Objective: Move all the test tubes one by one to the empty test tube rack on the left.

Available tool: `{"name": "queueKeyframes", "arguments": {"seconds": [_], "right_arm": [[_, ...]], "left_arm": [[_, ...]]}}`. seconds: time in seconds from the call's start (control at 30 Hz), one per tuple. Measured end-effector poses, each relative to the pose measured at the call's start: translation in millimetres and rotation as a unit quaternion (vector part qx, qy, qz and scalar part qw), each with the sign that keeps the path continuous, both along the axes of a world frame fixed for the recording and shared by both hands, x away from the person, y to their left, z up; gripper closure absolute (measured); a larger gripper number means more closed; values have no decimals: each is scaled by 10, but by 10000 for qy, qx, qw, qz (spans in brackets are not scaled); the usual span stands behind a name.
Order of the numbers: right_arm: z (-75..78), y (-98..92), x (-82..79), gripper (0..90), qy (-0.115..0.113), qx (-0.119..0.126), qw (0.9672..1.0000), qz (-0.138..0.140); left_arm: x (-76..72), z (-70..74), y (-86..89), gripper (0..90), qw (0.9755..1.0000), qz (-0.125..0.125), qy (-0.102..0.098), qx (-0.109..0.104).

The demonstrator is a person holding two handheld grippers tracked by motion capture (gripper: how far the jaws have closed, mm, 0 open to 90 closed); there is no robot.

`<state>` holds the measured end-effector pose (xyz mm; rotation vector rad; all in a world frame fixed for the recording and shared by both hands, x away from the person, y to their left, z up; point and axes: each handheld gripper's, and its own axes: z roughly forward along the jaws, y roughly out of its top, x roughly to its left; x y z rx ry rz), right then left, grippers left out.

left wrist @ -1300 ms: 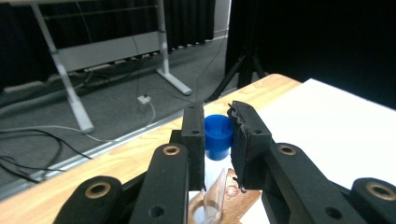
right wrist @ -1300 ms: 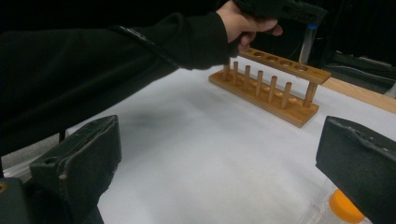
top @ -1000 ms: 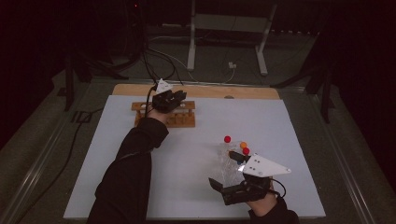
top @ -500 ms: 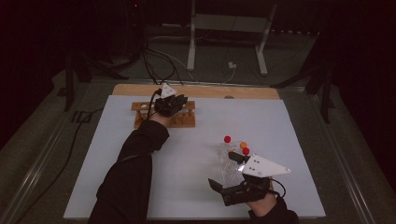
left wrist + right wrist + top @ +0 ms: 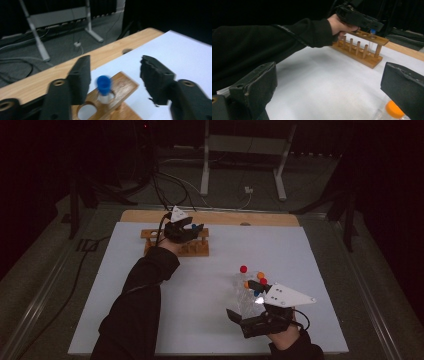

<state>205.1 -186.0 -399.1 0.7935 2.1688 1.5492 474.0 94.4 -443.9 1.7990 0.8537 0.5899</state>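
A wooden test-tube rack (image 5: 197,249) stands at the far left of the white table top (image 5: 210,285). My left gripper (image 5: 196,227) hovers over its right end, open. In the left gripper view a blue-capped tube (image 5: 103,85) stands in an end hole of the rack (image 5: 126,86), between the spread jaws of the gripper (image 5: 115,72) and untouched. Near the front edge my right gripper (image 5: 239,319) is open and holds nothing. Clear tubes with coloured caps (image 5: 252,287) lie just beyond it. An orange cap (image 5: 394,109) shows beside its right jaw in the right gripper view.
A red-capped tube (image 5: 243,268) lies at the far side of the pile. A strip of bare wooden table (image 5: 260,218) runs behind the white sheet. A metal stand (image 5: 242,150) and cables are on the floor beyond. A sleeve (image 5: 274,42) crosses the right gripper view.
The left gripper has shifted slightly over the right end of the rack. The right gripper has stayed in place.
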Motion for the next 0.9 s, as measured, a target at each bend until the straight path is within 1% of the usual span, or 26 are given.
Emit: {"name": "queueKeyframes", "arguments": {"seconds": [0.07,0.1,0.13,0.17,0.2,0.23,0.27,0.3,0.33,0.37,0.43,0.47,0.53,0.57,0.6,0.63,0.67,0.7,0.73,0.77,0.8,0.83,0.87,0.9], "right_arm": [[15,-33,6,5,-22,22,10000,-45],[15,-33,6,5,-22,22,10000,-45],[31,-75,17,5,-28,13,9999,-116],[31,-75,17,5,-28,13,9999,-116],[39,-100,26,6,-51,23,9999,-151],[57,-154,42,6,-48,42,9997,-237],[57,-154,42,6,-48,42,9997,-237],[71,-199,56,6,-50,63,9995,-313],[75,-215,64,6,-53,56,9993,-359],[79,-232,74,6,-49,53,9993,-378],[87,-264,91,6,-38,57,9990,-441],[90,-281,98,7,-53,42,9989,-460],[92,-319,107,7,-53,53,9986,-525],[89,-339,114,12,-56,83,9984,-556],[89,-339,114,12,-56,83,9984,-556],[82,-356,113,47,-88,93,9981,-603],[73,-366,111,54,-118,70,9976,-676],[41,-389,121,60,-86,-22,9974,-721],[21,-398,124,66,-50,-58,9972,-738],[21,-398,124,66,-50,-58,9972,-738],[-2,-407,126,73,-22,-118,9972,-734],[-27,-417,124,108,-12,-160,9969,-766],[-88,-437,121,140,37,-209,9964,-824],[-121,-445,122,158,92,-248,9960,-856]], "left_arm": [[-61,74,18,390,9999,-141,-39,-52],[-97,110,29,390,9997,-214,-55,-64],[-130,143,39,334,9994,-309,-18,-120],[-164,177,50,334,9991,-402,29,-160],[-203,210,60,288,9988,-456,40,-200],[-279,274,83,205,9971,-650,162,-350],[-279,274,83,158,9971,-650,162,-350],[-316,304,97,151,9960,-768,245,-394],[-363,328,103,115,9955,-824,249,-398],[-411,349,111,83,9945,-930,249,-406],[-510,381,121,32,9931,-1066,299,-396],[-566,392,131,27,9917,-1178,294,-424],[-695,404,145,17,9904,-1302,256,-395],[-759,405,160,12,9887,-1413,246,-437],[-825,405,170,12,9882,-1457,240,-417],[-888,402,183,12,9877,-1491,251,-410],[-950,397,200,12,9860,-1578,285,-451],[-1012,392,219,12,9856,-1614,281,-414],[-1074,386,237,12,9855,-1629,269,-398],[-1132,381,262,12,9842,-1689,281,-439],[-1190,377,284,12,9840,-1704,276,-432],[-1248,373,305,12,9834,-1735,267,-453],[-1304,367,330,12,9824,-1784,265,-487],[-1363,362,350,12,9824,-1788,248,-481]]}}
